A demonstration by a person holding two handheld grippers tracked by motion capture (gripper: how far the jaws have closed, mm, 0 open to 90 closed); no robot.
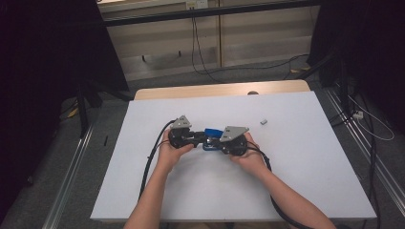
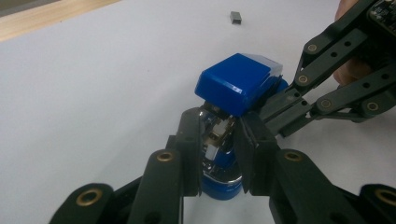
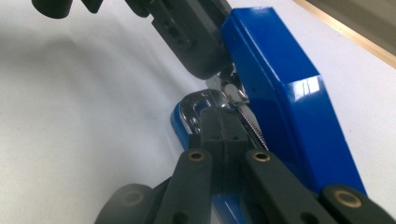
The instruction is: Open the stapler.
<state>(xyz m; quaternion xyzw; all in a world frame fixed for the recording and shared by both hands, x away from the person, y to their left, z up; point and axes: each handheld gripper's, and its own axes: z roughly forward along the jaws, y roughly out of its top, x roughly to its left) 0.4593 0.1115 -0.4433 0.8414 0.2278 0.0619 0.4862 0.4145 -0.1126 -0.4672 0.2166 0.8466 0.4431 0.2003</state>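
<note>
Left tongs [image 1: 198, 139]: pinching the front end of the glossy blue plastic stapler [image 1: 212, 138], jaws set on either side of its metal staple channel below the raised top cover. Stapler: near the middle of the white desk [image 1: 296, 181], between both tongs. Right tongs [image 1: 215, 142]: pressed together on the stapler's metal channel, from the opposite end. Small grey staple block [image 1: 263, 121]: well apart, farther right.

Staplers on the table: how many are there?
1. The blue stapler sits mid-table, its lid raised, between the left gripper and right gripper, both clamped on it. A small grey block lies apart.
</note>
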